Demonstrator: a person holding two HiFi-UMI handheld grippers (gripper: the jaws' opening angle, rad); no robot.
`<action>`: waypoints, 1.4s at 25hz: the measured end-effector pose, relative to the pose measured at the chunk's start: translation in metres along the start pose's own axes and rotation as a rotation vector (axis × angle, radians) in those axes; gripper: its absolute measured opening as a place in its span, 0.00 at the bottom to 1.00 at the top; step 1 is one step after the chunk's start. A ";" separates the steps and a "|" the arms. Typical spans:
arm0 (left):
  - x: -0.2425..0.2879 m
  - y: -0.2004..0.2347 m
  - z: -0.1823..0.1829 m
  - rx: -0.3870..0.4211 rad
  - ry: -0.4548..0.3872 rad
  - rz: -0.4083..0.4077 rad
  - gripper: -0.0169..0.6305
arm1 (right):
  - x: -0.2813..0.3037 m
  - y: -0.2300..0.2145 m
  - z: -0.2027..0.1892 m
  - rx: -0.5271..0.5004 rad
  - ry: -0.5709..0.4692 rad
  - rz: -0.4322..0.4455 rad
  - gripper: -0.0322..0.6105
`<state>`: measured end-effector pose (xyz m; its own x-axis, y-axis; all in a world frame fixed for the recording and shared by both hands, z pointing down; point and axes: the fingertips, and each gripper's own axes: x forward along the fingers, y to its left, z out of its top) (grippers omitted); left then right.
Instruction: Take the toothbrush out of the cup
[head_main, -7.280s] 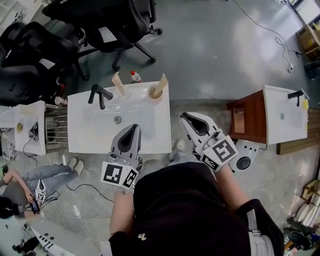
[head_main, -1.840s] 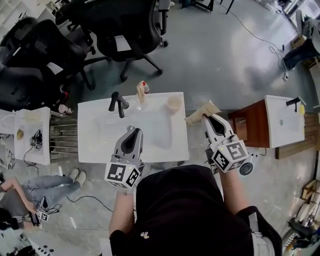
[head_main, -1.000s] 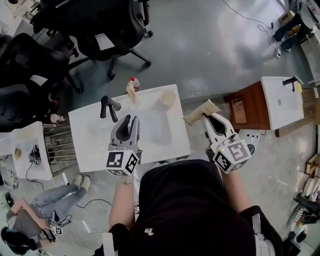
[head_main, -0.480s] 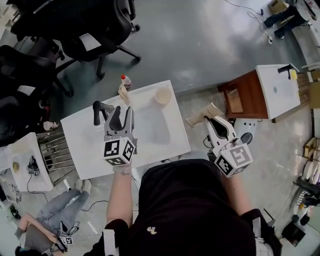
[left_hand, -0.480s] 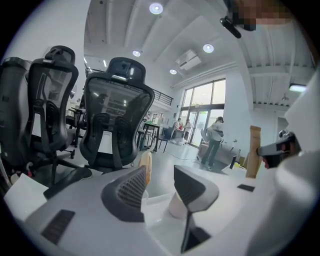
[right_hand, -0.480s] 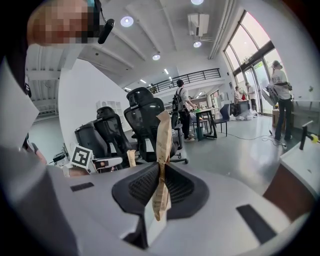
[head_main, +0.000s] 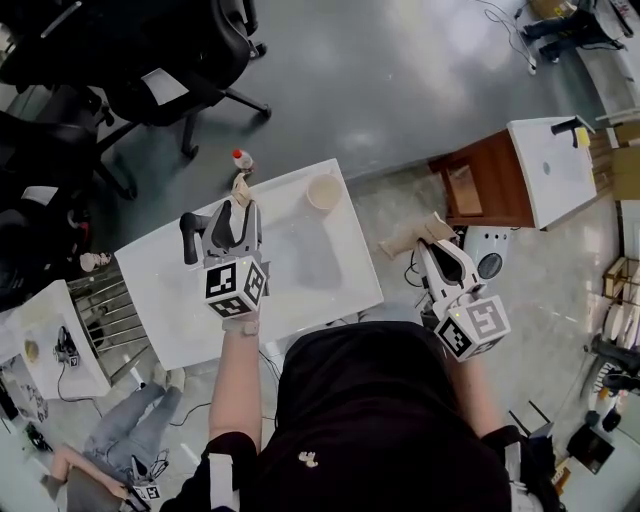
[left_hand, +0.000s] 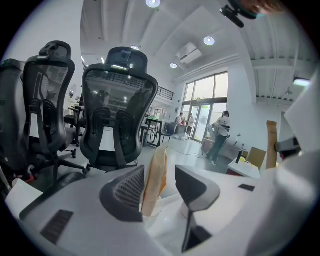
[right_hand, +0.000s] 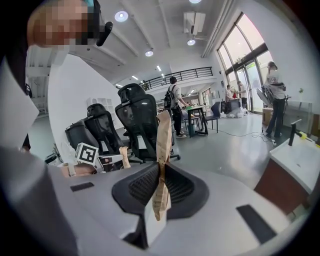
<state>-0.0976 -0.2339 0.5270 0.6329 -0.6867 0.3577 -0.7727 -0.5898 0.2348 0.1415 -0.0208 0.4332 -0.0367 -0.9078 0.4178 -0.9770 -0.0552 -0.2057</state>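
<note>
At the left of the head view, over the white basin top (head_main: 300, 275) and beside the black tap (head_main: 190, 233), the left gripper (head_main: 236, 208) points at a wrapped toothbrush (left_hand: 155, 175) standing in a clear cup (left_hand: 152, 211). Its jaws are opening, the fingers apart on either side of the wrapper and not pressing on it. Further right an empty beige cup (head_main: 323, 191) sits at the top's far corner. Off the top's right edge, the right gripper (head_main: 432, 247) has its fingers clamped together on a second wrapped toothbrush (head_main: 408, 236), clear of any cup.
</note>
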 end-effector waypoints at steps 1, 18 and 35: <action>0.003 0.001 -0.001 0.002 0.003 0.000 0.32 | 0.000 -0.001 -0.001 0.001 0.003 -0.006 0.13; 0.024 0.008 -0.015 0.025 0.063 0.028 0.15 | -0.003 -0.013 -0.001 0.006 0.017 -0.043 0.13; 0.004 0.010 0.004 0.027 0.011 0.064 0.09 | -0.013 -0.016 -0.001 0.008 -0.004 -0.022 0.13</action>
<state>-0.1023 -0.2443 0.5272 0.5812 -0.7189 0.3814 -0.8100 -0.5561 0.1861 0.1577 -0.0073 0.4323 -0.0143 -0.9081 0.4185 -0.9758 -0.0786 -0.2039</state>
